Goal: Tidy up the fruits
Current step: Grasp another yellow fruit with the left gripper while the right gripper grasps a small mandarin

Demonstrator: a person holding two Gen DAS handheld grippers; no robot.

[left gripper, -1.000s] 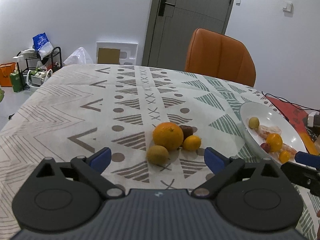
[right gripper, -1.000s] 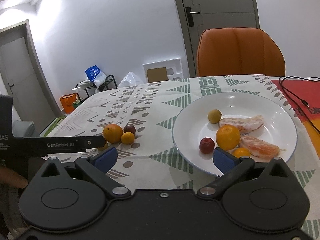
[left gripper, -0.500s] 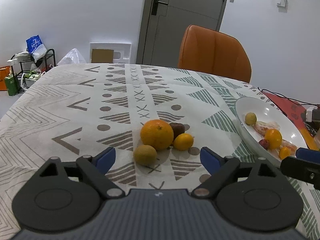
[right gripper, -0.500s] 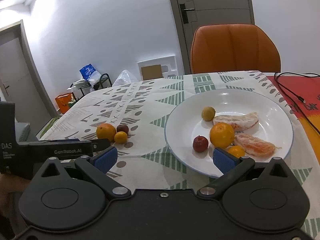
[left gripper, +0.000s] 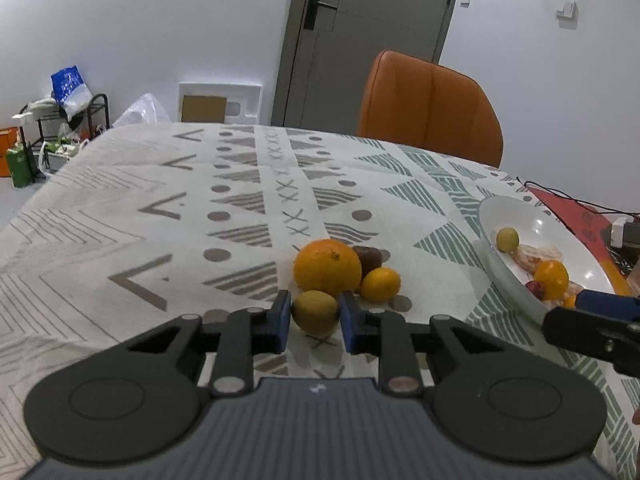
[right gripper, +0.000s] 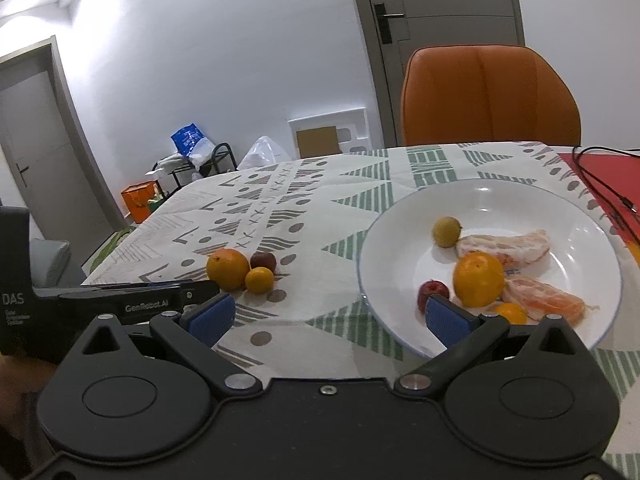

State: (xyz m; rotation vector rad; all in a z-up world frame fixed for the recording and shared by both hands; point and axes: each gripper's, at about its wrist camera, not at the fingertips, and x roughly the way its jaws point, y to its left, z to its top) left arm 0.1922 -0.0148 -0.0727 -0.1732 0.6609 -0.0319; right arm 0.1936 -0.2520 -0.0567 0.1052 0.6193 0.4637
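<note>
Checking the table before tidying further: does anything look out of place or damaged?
Nothing is damaged or spilled. Four fruits sit loose on the tablecloth instead of on the plate; the left gripper is closed around the yellow-green fruit.

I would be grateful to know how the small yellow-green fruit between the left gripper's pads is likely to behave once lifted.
The yellow-green fruit looks round and smooth, so it may slip or twist between the flat pads of the left gripper. It seems small and probably light. It sits close to the large orange, which may roll if nudged.
</note>
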